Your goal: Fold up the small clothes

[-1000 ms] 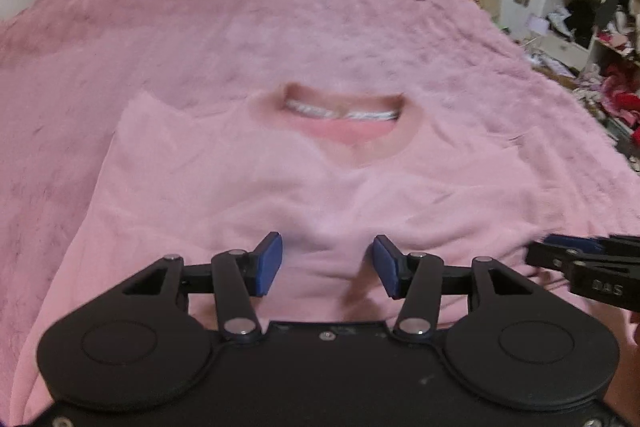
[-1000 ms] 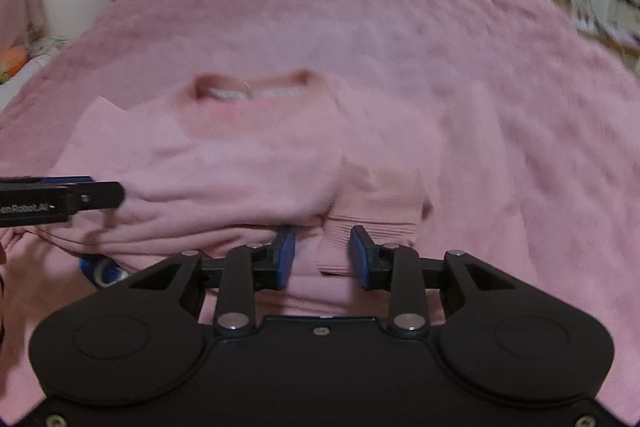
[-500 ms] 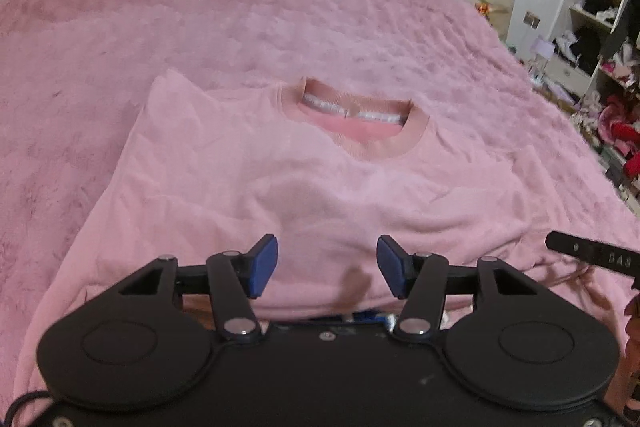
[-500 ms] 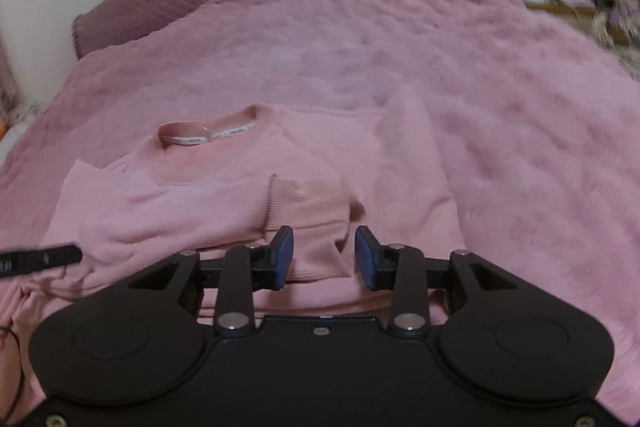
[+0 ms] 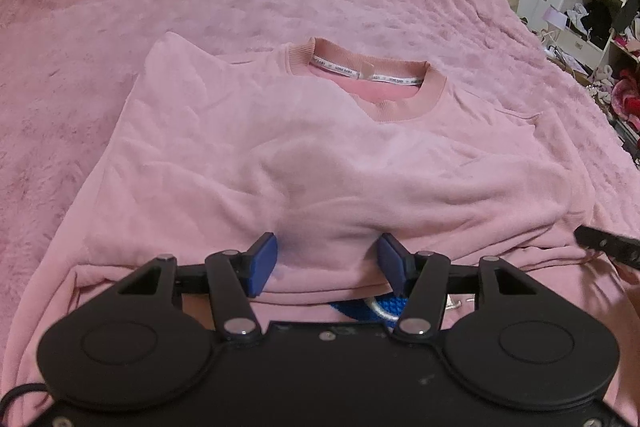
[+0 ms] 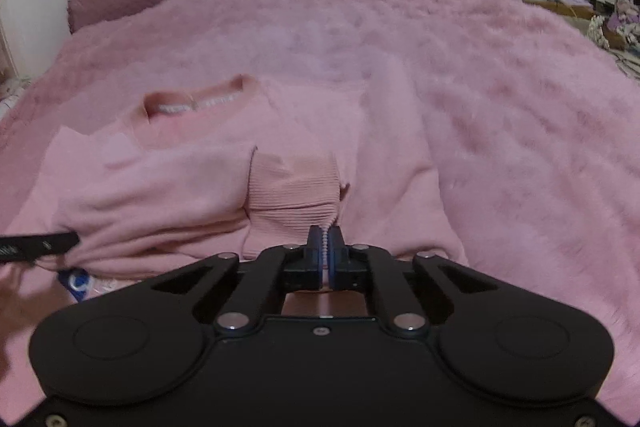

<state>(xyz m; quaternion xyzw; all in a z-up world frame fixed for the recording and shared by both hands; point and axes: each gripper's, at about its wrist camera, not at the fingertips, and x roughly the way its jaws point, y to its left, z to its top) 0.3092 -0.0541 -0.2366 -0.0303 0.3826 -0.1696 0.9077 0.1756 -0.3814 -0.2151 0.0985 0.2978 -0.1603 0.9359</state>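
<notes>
Pinching the ribbed cuff (image 6: 294,193), right gripper (image 6: 325,247) fingers (image 6: 313,247) closed.

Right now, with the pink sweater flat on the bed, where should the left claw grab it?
Take the sweater by its near hem fold, coming in low from the near side. That doubled edge lies right between the open left claw. The right claw already pinches the ribbed cuff.
</notes>
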